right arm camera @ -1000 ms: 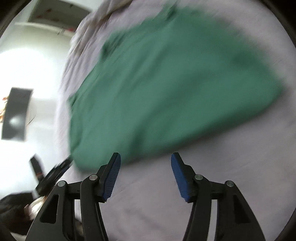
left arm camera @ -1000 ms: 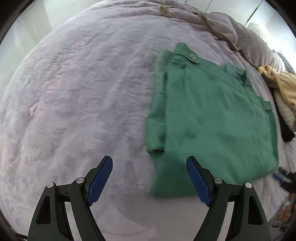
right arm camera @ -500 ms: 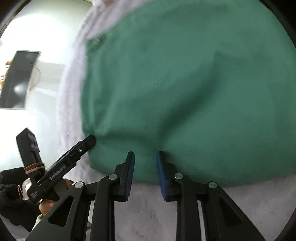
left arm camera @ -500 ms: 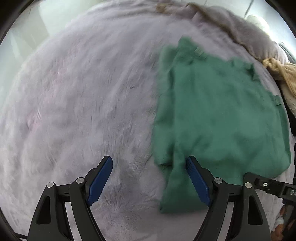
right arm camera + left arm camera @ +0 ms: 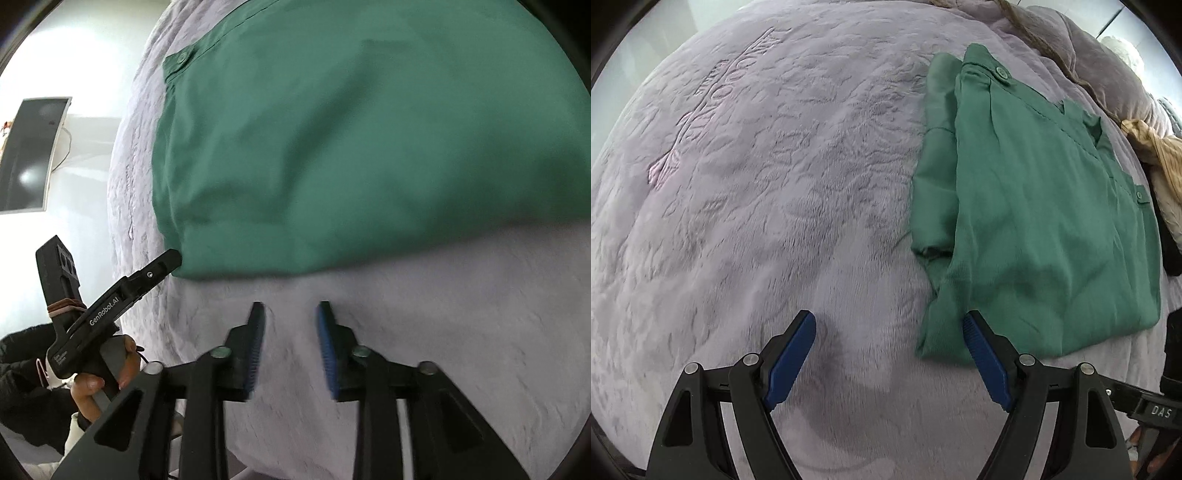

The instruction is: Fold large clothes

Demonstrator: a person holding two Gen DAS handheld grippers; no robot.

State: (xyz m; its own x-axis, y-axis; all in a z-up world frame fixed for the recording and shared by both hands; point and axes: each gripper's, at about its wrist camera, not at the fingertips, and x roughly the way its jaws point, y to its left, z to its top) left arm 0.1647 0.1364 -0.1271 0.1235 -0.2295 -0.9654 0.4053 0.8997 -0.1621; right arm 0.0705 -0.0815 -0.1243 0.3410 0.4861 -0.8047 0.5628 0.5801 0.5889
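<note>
A green garment (image 5: 1045, 229), folded into a rough rectangle, lies flat on a lilac plush blanket (image 5: 768, 192). My left gripper (image 5: 888, 328) hangs open over the blanket, and its right pad (image 5: 979, 347) overlaps the garment's near-left corner. From the right wrist, a hand holds the left gripper (image 5: 170, 260) with its tip at that corner of the green garment (image 5: 351, 140). My right gripper (image 5: 291, 314) is over bare blanket just short of the garment's near edge. Its jaws are opening, with only blanket between them.
A tan knitted garment (image 5: 1156, 158) and a dark item (image 5: 1171, 251) lie at the garment's far right. A braided cord (image 5: 1034, 40) crosses the bunched blanket at the back. The bed's edge (image 5: 125, 206) drops off beside the left gripper; a dark screen (image 5: 29, 155) hangs on the wall.
The right gripper swung in, nearly shut at the garment's near edge, then drew back off it and parted. The left gripper sank slightly toward the near-left corner.
</note>
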